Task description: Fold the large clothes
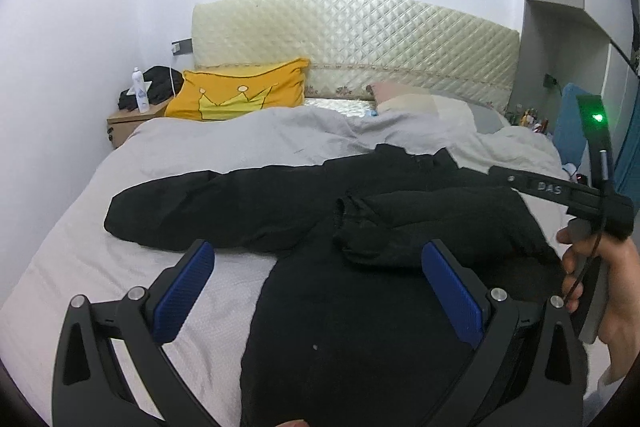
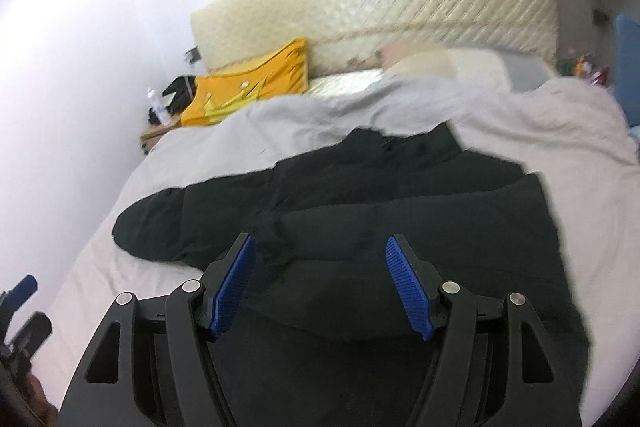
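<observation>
A large black jacket (image 1: 360,327) lies spread on the grey bed cover (image 1: 240,143). One sleeve (image 1: 192,211) stretches out to the left. The other sleeve (image 1: 420,223) is folded across the body. My left gripper (image 1: 320,263) hovers open above the jacket's lower left part, nothing between its blue pads. My right gripper (image 2: 320,251) is open too, raised over the folded sleeve (image 2: 400,223) and the jacket (image 2: 360,367), clear of the cloth. A hand (image 1: 608,279) holds the right tool at the right edge. A left finger (image 2: 24,287) shows at the lower left.
A yellow crown pillow (image 1: 240,95) and a pale pillow (image 1: 416,99) lean at the quilted headboard (image 1: 352,35). A wooden nightstand (image 1: 124,123) with a white bottle (image 1: 140,91) stands at the far left by the wall. Blue items (image 1: 572,131) are beyond the bed's right side.
</observation>
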Demonstrator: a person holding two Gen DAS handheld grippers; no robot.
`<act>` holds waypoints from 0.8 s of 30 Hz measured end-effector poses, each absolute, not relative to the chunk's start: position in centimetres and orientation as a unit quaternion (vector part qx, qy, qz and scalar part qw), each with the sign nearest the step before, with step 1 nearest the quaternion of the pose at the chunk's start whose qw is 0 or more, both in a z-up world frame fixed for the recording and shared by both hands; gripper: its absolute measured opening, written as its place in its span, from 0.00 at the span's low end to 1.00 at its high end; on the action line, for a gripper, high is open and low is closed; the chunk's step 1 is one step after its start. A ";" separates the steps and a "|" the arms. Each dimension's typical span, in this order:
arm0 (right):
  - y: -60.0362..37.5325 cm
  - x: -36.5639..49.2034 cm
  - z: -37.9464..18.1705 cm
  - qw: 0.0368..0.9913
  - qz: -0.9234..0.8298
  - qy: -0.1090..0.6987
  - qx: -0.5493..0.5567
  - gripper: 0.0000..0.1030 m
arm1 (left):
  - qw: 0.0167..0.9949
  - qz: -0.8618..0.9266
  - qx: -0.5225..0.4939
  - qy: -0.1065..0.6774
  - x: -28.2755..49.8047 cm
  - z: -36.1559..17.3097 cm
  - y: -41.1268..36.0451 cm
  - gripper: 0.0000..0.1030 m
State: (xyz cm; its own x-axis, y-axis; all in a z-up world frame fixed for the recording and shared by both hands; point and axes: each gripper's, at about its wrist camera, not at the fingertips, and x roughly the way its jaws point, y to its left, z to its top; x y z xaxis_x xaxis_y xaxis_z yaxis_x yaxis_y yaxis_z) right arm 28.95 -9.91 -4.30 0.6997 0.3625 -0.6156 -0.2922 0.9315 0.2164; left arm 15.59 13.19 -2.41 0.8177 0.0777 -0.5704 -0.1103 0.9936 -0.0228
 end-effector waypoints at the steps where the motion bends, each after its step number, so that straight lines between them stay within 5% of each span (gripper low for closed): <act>1: -10.5 28.2 -3.6 0.925 0.172 0.335 0.045 0.65 | 0.953 0.044 -0.028 0.299 15.2 -2.1 12.9 1.00; 11: -13.4 18.3 0.2 0.952 0.172 0.250 0.032 0.73 | 0.957 0.032 -0.025 0.286 12.7 -1.0 10.0 1.00; 24: -16.7 11.8 -1.3 0.966 0.149 0.206 0.051 0.73 | 0.963 0.020 -0.038 0.265 11.6 -2.1 9.3 1.00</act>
